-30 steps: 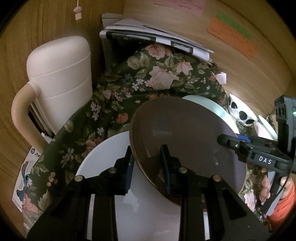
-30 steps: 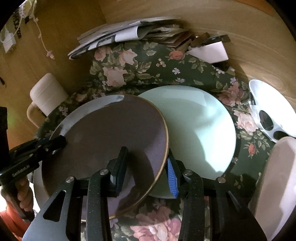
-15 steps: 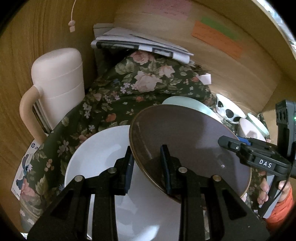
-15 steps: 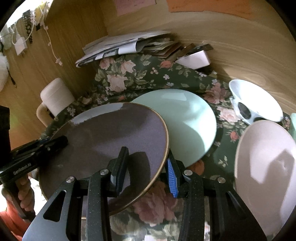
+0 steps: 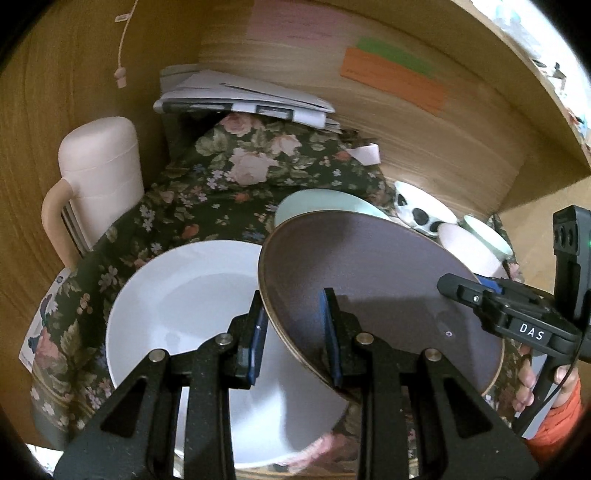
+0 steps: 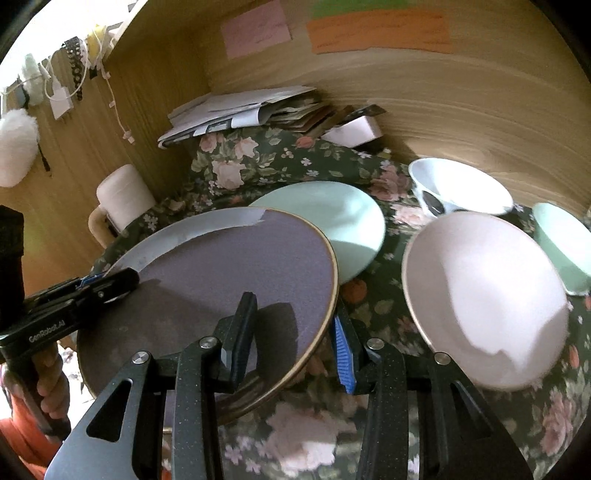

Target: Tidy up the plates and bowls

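Note:
A brown plate with a gold rim (image 5: 369, 280) (image 6: 229, 273) is held in the air by both grippers, one on each side of its rim. My left gripper (image 5: 291, 325) is shut on its left edge; my right gripper (image 6: 295, 325) is shut on its right edge. Under it lie a white plate (image 5: 184, 306) and a mint-green plate (image 6: 332, 214) (image 5: 317, 201) on the floral cloth. A pink plate (image 6: 480, 291), a white bowl with black spots (image 6: 458, 188) (image 5: 421, 214) and a mint-green bowl (image 6: 565, 240) sit to the right.
A cream jug with a handle (image 5: 96, 192) (image 6: 118, 199) stands at the left by the wooden wall. A stack of papers (image 5: 243, 99) (image 6: 243, 110) lies at the back. Wooden walls with coloured notes (image 6: 376, 29) close in the back and sides.
Both grippers have lifted the brown plate and drawn back from the wall. More of the white plate, the pink plate and the bowls has come into view.

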Available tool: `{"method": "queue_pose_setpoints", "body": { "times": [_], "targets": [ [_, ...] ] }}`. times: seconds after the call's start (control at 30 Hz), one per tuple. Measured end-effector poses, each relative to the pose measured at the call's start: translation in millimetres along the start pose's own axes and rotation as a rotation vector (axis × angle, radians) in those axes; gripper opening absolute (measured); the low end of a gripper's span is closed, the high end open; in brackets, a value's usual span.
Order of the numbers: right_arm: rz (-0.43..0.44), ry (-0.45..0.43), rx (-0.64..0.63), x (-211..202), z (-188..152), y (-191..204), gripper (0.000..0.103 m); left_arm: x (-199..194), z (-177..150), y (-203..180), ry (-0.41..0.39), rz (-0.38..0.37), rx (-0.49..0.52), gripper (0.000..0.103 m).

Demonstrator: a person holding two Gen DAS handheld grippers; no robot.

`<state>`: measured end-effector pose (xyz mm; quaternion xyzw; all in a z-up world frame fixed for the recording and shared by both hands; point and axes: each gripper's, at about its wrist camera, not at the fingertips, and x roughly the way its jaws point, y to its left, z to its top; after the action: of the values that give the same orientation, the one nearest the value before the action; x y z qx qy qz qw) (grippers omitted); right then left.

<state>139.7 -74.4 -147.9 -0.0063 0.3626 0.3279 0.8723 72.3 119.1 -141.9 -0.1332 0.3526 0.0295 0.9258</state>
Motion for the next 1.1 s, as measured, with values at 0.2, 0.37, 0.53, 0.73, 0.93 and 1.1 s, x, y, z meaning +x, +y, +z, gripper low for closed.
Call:
{"method": "queue_pose_setpoints", "body": {
  "times": [0.2,0.37,0.53,0.73,0.93,1.1],
  "targets": [
    [-0.022,-0.011,0.027,-20,-17,-7,0.035,-7,-10,-18,0.005,-0.017,0.021,0.028],
    [-0.039,-0.01,0.043,-33,-30,-13,0.035,-10,-21,-32,0.017,-0.034,0.035,0.028],
    [-0.056,0.0,0.072,-41,-43,-25,0.035,-4,-31,-44,0.049,-0.06,0.043,0.028],
    [-0.073,0.014,0.106,-46,-56,-37,0.035,5,-38,-57,0.082,-0.079,0.06,0.028],
    [-0.088,0.031,0.136,-47,-65,-48,0.035,16,-46,-65,0.114,-0.096,0.059,0.028],
    [-0.103,0.05,0.153,-45,-71,-55,0.035,28,-51,-69,0.138,-0.106,0.068,0.028]
  ]
}}
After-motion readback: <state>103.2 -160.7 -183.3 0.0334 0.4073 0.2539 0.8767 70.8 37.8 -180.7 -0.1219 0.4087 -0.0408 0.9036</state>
